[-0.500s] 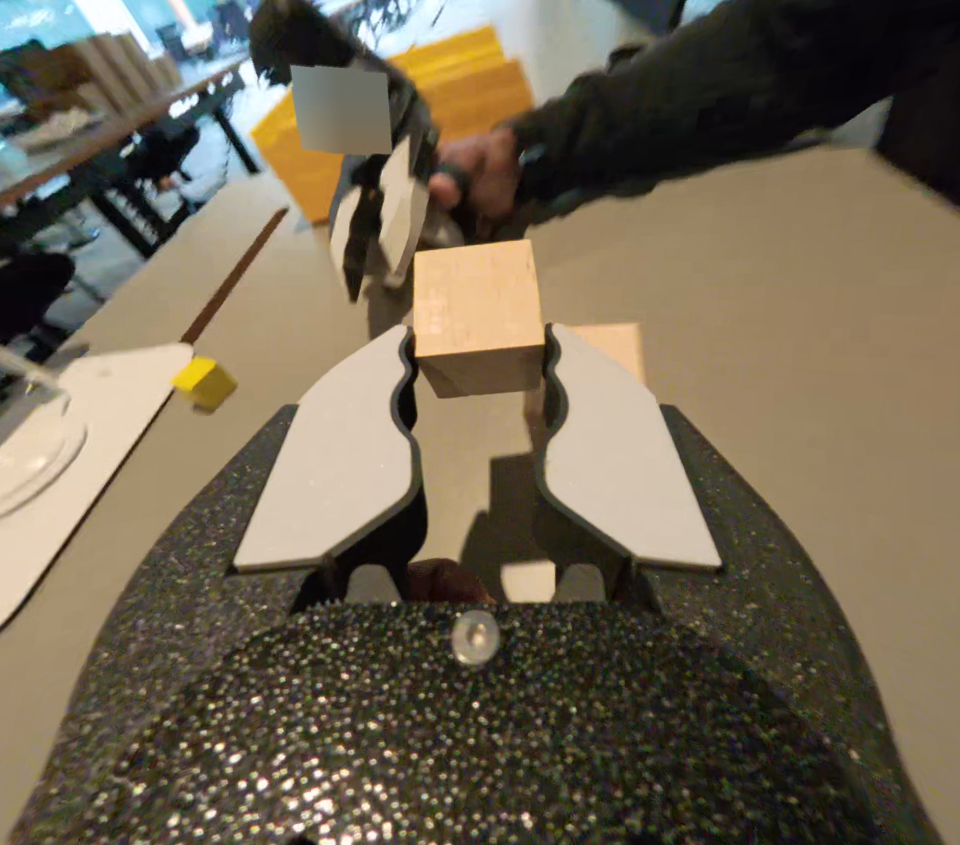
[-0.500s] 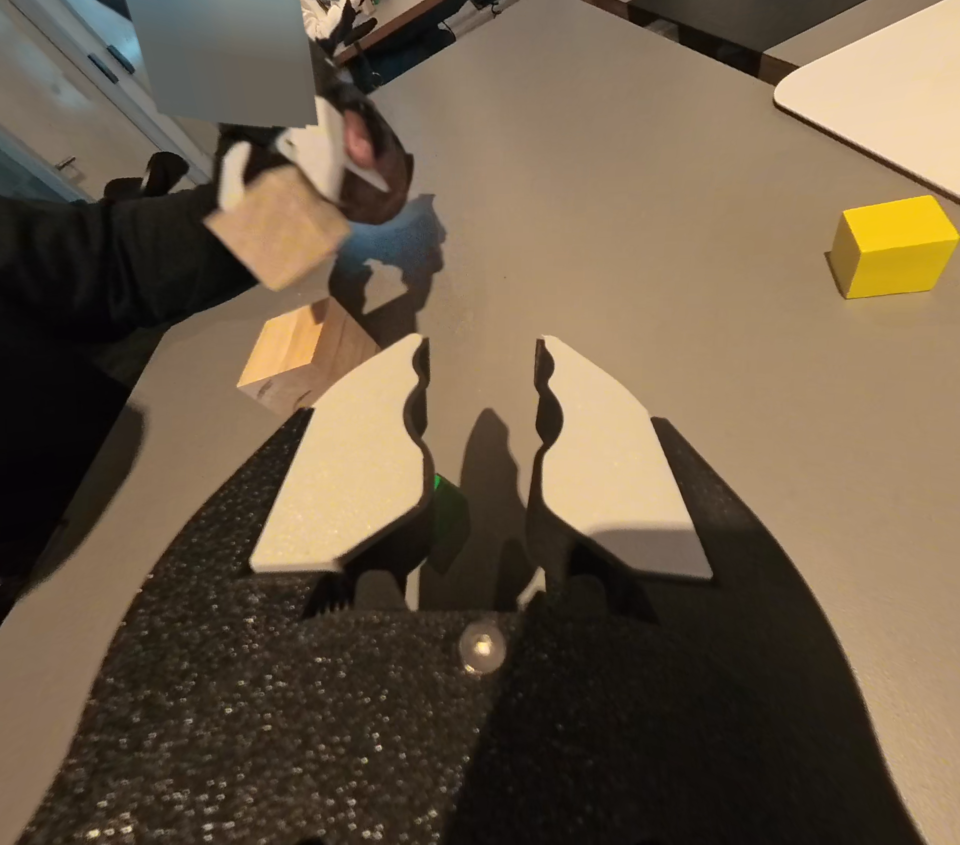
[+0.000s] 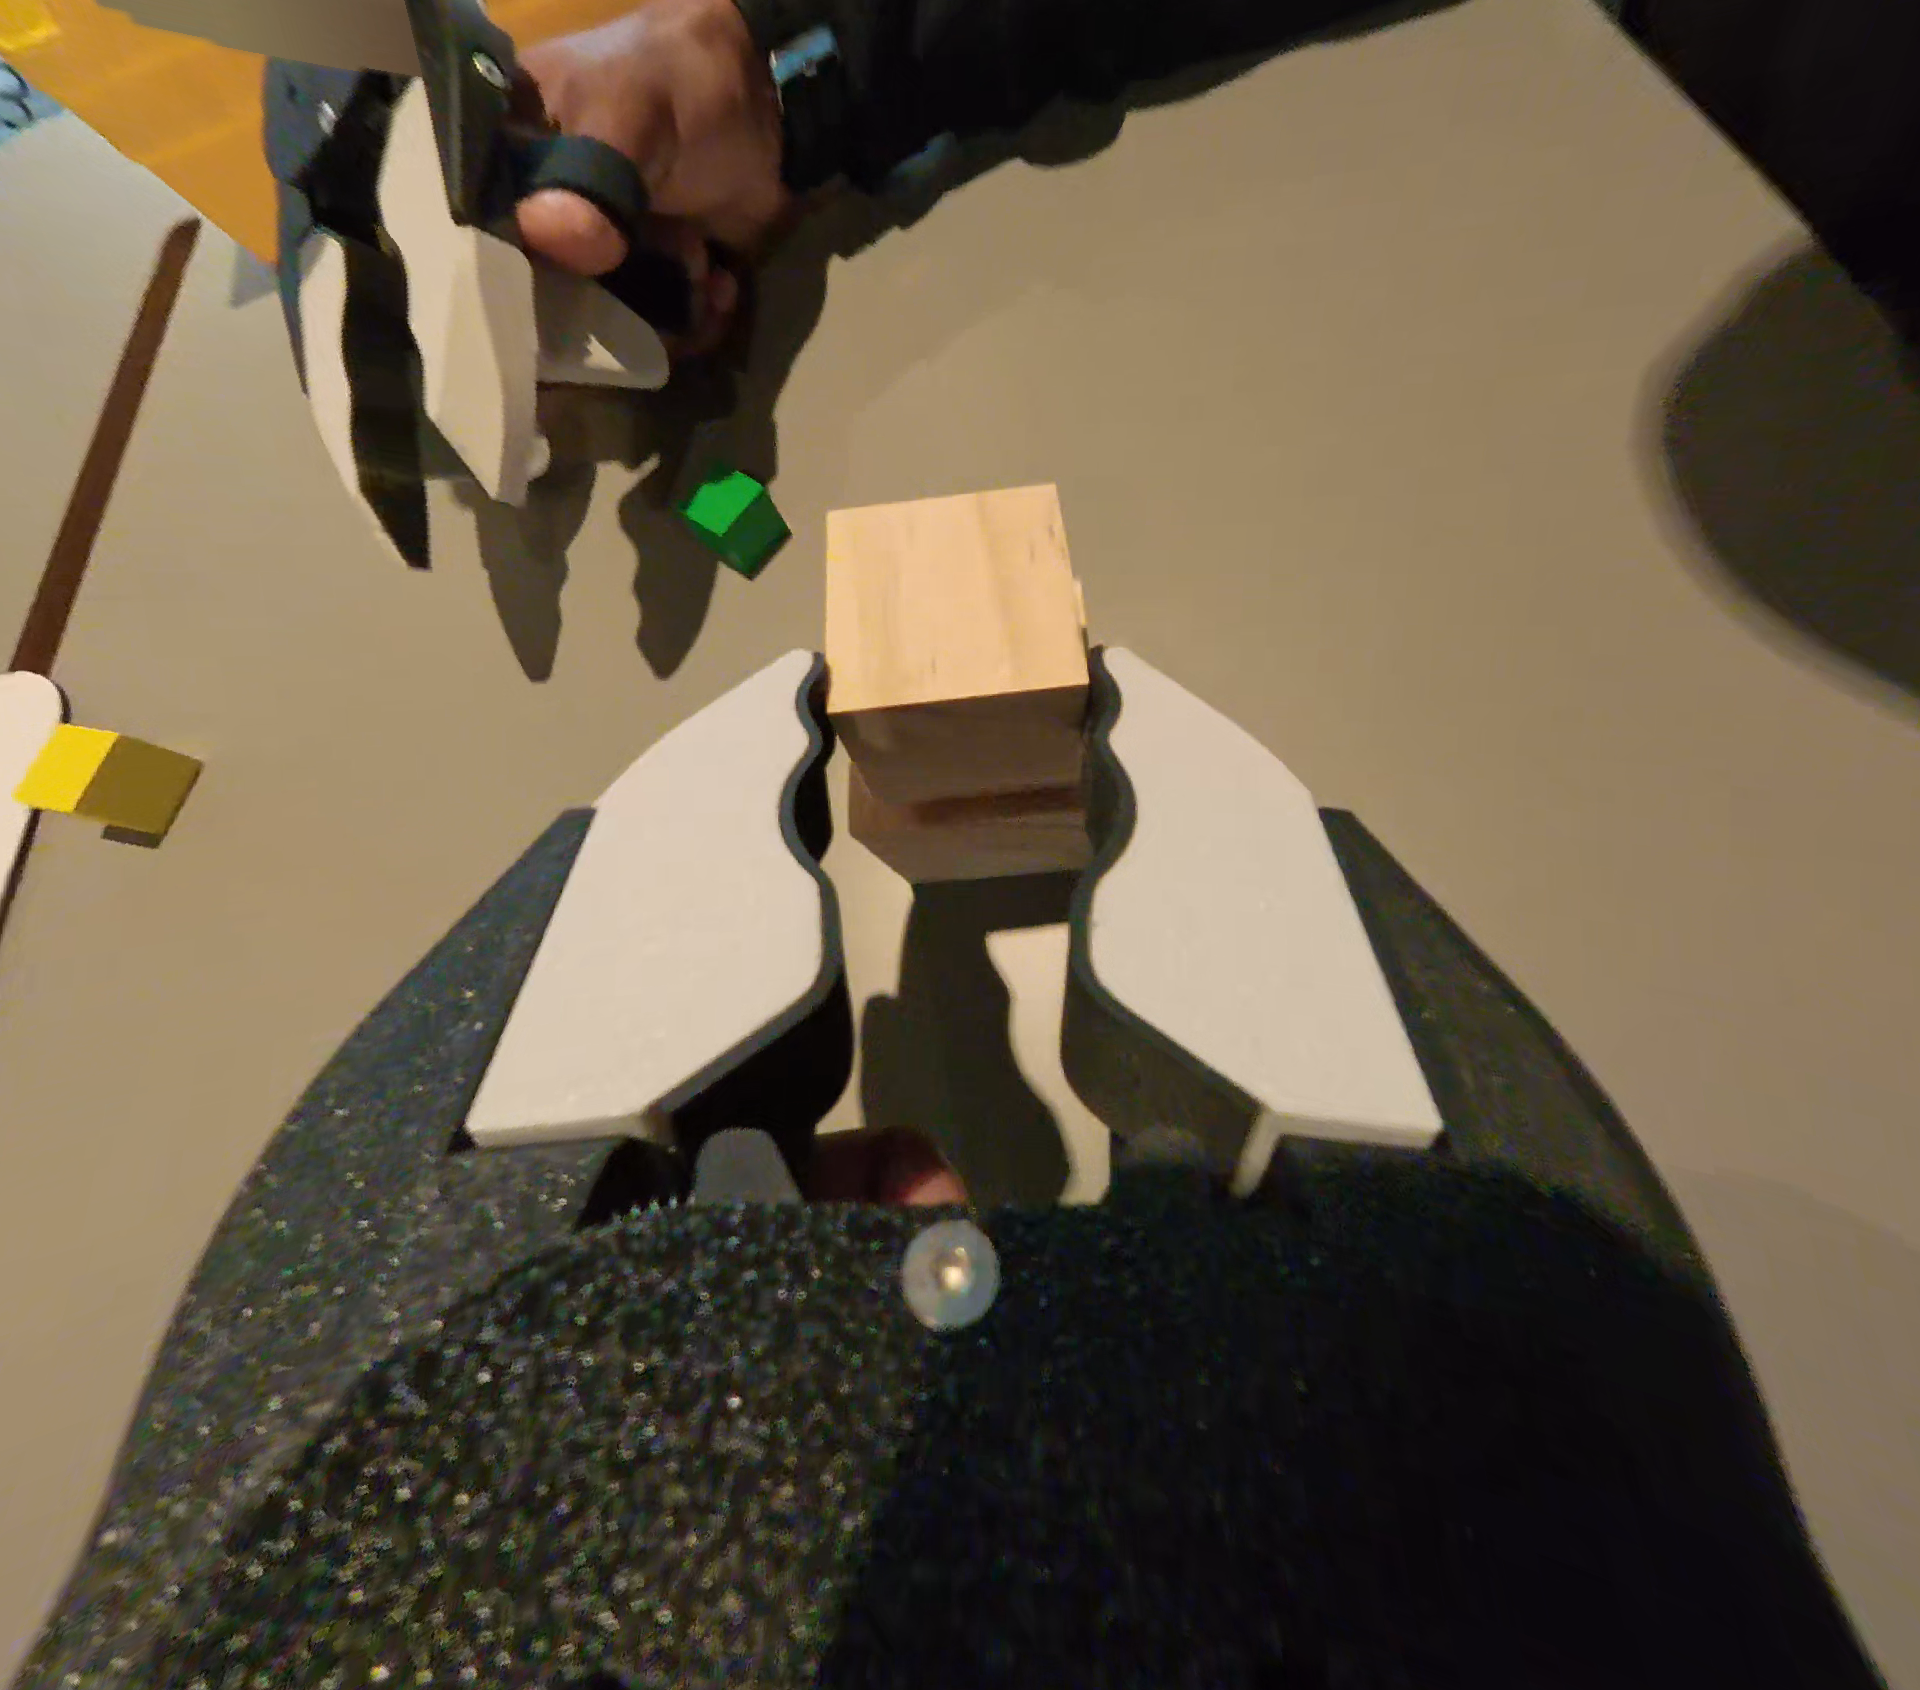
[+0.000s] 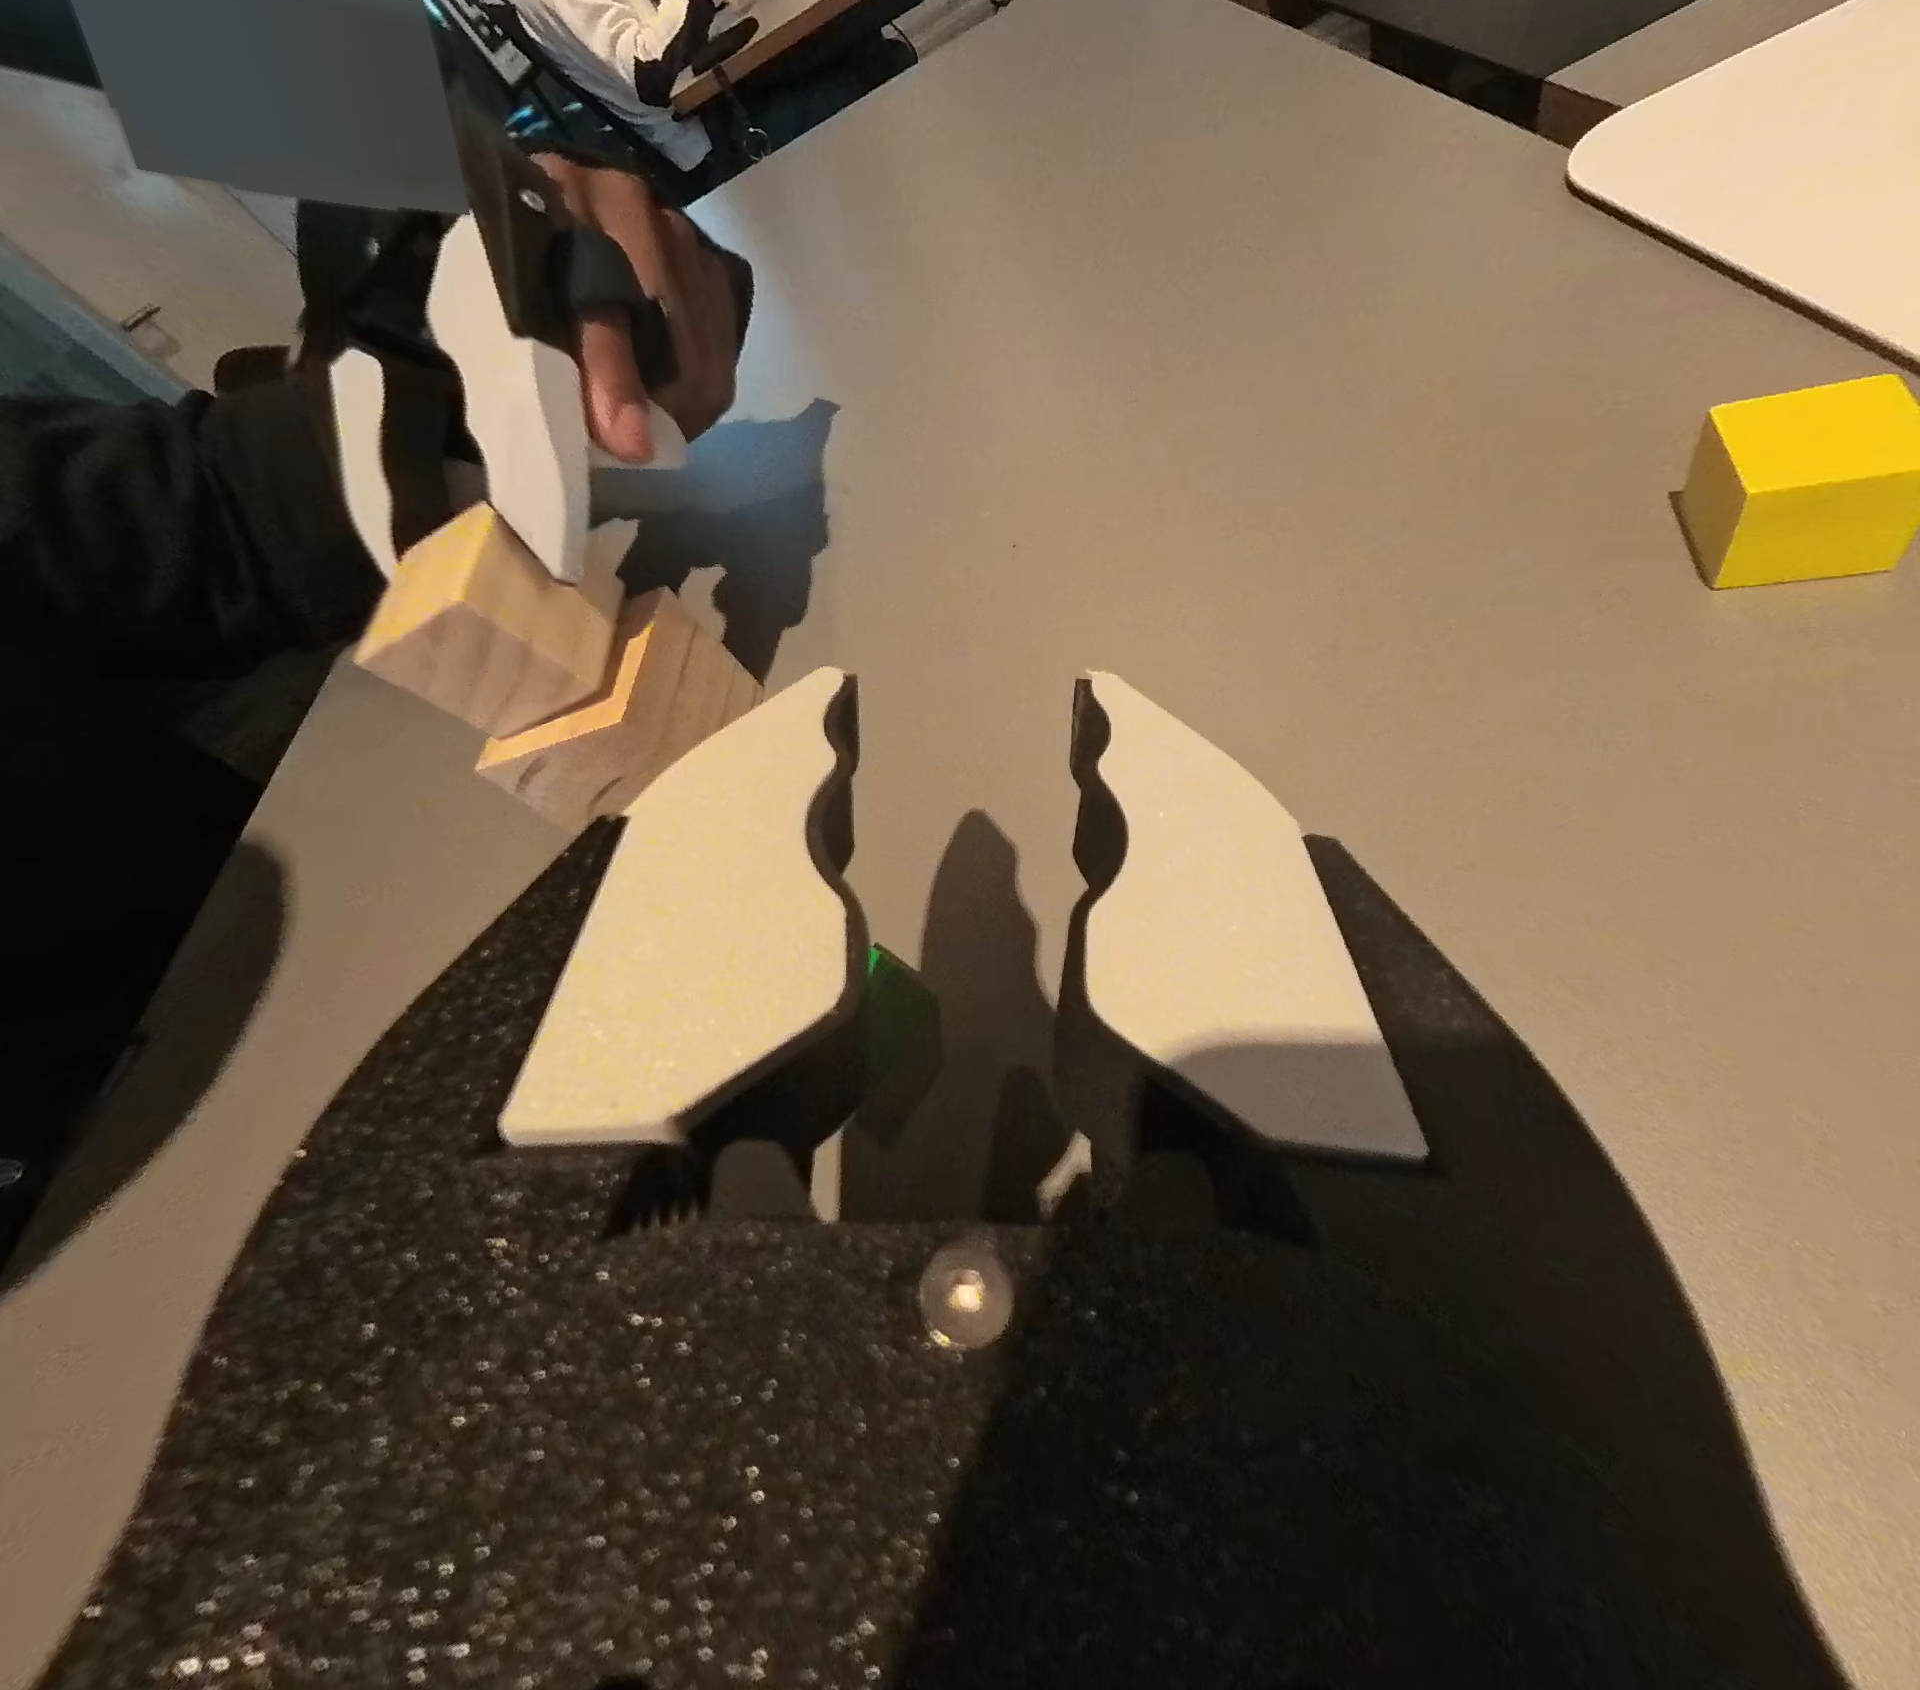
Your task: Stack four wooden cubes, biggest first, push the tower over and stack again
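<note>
Wooden cubes: the biggest (image 4: 623,747) sits on the worktop (image 4: 1247,414) under the second cube (image 3: 951,591), which the left tongs (image 3: 956,684) pinch by flat side faces. Stiff, light, smooth. Right tongs (image 4: 966,684) gape empty; yellow cube (image 4: 1808,487) well off right, green cube (image 3: 732,520) beneath them, plenty of room.

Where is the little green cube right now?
In the left wrist view the green cube lies on the grey table, just left of the two stacked wooden cubes and below the right gripper.
</note>
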A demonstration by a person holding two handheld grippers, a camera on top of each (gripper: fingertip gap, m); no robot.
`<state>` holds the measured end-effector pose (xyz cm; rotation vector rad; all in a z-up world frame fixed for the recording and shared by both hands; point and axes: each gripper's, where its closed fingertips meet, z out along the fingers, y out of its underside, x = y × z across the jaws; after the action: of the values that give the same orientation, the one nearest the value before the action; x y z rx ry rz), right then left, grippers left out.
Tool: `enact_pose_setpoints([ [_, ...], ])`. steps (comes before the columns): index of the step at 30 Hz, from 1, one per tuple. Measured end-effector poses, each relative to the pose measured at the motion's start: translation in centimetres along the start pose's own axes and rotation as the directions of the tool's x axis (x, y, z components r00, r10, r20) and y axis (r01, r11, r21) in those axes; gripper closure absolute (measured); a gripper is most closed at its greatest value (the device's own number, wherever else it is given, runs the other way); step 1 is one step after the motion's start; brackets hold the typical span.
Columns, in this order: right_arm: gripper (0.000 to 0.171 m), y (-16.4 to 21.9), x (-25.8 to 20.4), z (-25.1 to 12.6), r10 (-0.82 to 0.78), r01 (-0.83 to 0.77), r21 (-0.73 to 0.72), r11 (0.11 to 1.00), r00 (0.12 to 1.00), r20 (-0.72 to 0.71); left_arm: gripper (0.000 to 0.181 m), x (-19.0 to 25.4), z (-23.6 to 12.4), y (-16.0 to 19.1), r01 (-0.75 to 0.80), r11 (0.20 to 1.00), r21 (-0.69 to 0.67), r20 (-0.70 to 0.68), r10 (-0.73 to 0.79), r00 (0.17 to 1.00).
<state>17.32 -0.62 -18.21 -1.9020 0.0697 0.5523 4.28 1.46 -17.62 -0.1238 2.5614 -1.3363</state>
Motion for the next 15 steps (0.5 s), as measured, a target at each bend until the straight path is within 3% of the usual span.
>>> enact_pose_setpoints([
  [15,0.132,-0.04,0.02,0.0,0.009,-0.009,0.001,1.0,1.0,0.008,0.135,-0.03,0.24,0.08,0.004,1.0,0.021,-0.006,-0.004,1.0],
])
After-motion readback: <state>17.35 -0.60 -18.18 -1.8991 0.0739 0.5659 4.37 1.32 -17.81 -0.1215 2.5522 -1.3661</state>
